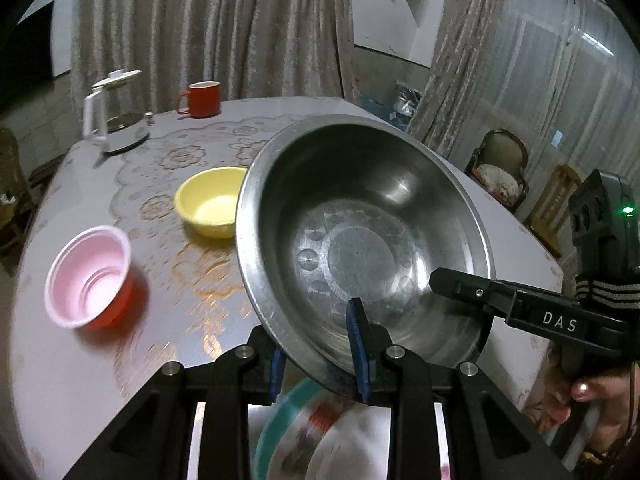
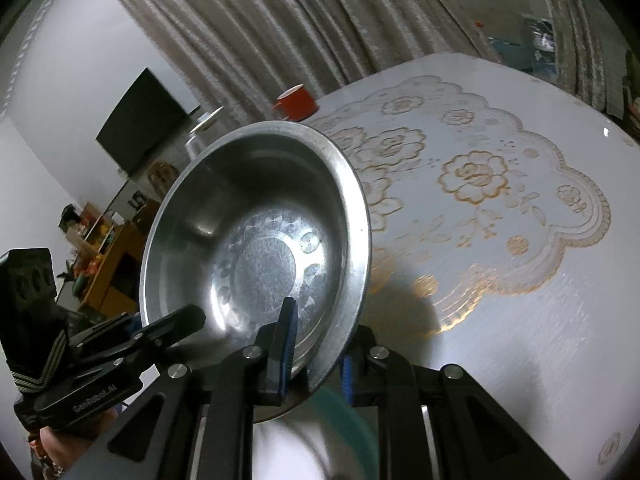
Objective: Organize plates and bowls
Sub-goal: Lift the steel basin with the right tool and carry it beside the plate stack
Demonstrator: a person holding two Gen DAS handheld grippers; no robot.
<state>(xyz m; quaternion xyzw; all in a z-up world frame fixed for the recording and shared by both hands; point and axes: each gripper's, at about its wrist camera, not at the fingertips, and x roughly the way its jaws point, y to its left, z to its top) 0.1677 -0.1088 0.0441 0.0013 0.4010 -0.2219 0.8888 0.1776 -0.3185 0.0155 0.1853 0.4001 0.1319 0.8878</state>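
The left gripper (image 1: 320,350) points forward and downward, its blue-padded jaws nearly together and clamped on the rim of the steel bowl (image 1: 360,232) at about six o'clock. The right gripper (image 2: 316,350) pinches the same rim, one finger inside the wall, one outside. In the left wrist view it reaches in from four o'clock, with the person's hand (image 1: 576,396) wrapped round its handle.

A pale round counter (image 1: 92,360) with a gold floral lace pattern carries a yellow bowl (image 1: 210,202), a pink-lined red cup (image 1: 89,278) near it, a red mug (image 1: 201,99) and a white kettle (image 1: 114,114) at the far side, and a teal-rimmed plate (image 1: 304,436) at the near edge
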